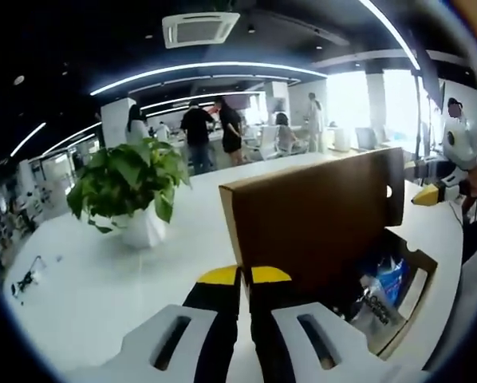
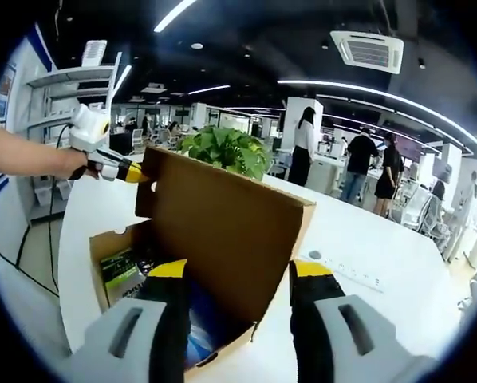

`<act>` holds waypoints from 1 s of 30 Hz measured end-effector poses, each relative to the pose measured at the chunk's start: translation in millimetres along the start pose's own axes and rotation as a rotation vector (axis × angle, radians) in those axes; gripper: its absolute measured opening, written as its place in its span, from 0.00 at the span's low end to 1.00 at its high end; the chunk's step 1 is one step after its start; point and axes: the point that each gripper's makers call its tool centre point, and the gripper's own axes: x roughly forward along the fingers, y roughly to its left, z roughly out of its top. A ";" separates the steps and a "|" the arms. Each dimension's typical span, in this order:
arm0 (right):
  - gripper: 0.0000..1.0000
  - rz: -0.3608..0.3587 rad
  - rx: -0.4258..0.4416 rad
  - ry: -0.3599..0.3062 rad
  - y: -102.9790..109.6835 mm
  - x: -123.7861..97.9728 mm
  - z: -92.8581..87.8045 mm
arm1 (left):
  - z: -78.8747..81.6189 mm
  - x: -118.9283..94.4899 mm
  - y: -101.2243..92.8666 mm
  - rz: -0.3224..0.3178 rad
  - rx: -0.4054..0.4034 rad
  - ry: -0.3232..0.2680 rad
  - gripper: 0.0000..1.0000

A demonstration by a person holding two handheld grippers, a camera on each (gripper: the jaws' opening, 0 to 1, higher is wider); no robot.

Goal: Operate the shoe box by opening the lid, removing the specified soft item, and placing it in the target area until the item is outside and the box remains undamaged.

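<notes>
The brown cardboard shoe box (image 2: 111, 239) stands on the white table with its lid (image 2: 222, 211) raised upright. Inside lie a green packet (image 2: 120, 270) and a blue soft item (image 2: 203, 329). My right gripper (image 2: 240, 270) is open, its jaws spread wide above the box's near edge, in front of the lid. My left gripper (image 2: 131, 171), held by a hand, has its yellow tip at the lid's corner flap. In the left gripper view the left gripper (image 1: 245, 275) is shut, nothing seen between its jaws, just before the lid (image 1: 310, 215). Blue and white packets (image 1: 382, 289) lie in the box; the right gripper (image 1: 430, 194) hovers beyond.
A potted green plant (image 1: 127, 179) (image 2: 226, 150) stands on the table (image 1: 87, 279) behind the box. A white power strip (image 2: 342, 271) lies right of the box. Several people (image 1: 199, 136) stand far back. Shelves (image 2: 63, 104) line the left wall.
</notes>
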 end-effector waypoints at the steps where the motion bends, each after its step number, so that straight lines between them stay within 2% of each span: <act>1: 0.40 -0.005 -0.005 0.014 -1.7 0.1 -4.6 | 0.4 0.7 0.1 0.000 0.000 -0.001 0.00; 6: 0.31 -0.035 -0.004 0.044 -8.6 -1.4 -21.2 | 2.3 5.1 0.6 0.001 -0.002 -0.005 0.00; 12: 0.26 -0.056 -0.004 0.078 -13.2 -0.1 -40.5 | 3.6 10.1 2.4 -0.001 -0.009 -0.010 0.00; 20: 0.19 -0.063 -0.017 0.111 -15.4 8.8 -53.6 | 5.6 20.3 6.1 -0.003 -0.015 -0.005 0.00; 25: 0.03 -0.102 0.013 0.152 -24.4 13.6 -68.0 | 5.5 26.0 7.7 -0.004 -0.016 0.001 0.00; 30: 0.01 -0.109 0.027 0.155 -26.8 15.9 -71.5 | 4.8 32.7 10.6 -0.007 -0.024 0.000 0.00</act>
